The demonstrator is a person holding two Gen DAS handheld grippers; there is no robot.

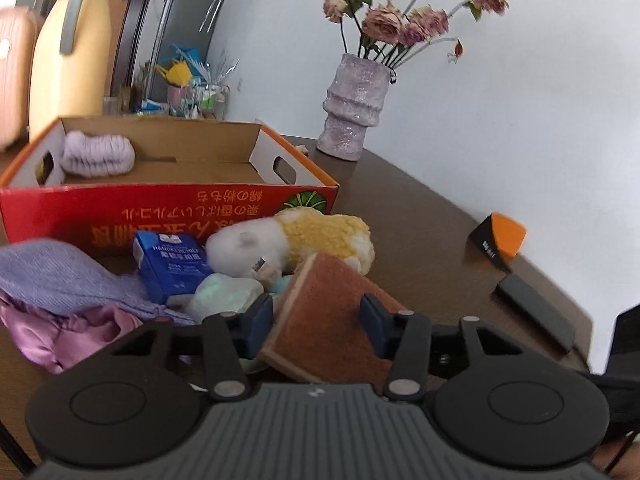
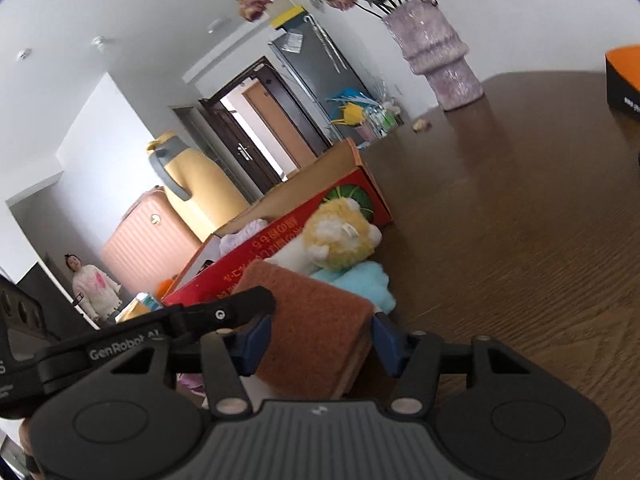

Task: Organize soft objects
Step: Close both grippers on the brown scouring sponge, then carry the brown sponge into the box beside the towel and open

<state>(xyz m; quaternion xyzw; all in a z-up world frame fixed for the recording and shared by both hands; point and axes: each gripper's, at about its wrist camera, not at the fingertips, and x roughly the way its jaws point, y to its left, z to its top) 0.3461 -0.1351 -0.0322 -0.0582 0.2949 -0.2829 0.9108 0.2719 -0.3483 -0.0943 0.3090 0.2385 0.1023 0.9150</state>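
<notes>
While a lilac cloth [image 1: 52, 276] and a blue tissue pack [image 1: 172, 264] lie left of the pile below the red box [image 1: 168, 208], the brown sponge [image 1: 332, 312] leans tilted at the middle of the counter [image 1: 432, 240]. Both the left tongs [image 1: 316, 330] and the right tongs [image 2: 320, 338] straddle it, pads at its sides, though I cannot tell whether they press. It looks light and squashy; its side edges suit holding. Behind it lies a yellow plush toy [image 1: 320, 236].

I'm seeing both wrist cameras looking low and close along their fingers across the table [image 1: 420, 216], sharing the red box [image 1: 168, 208], brown sponge [image 2: 316, 320] and vase [image 2: 440, 52].
</notes>
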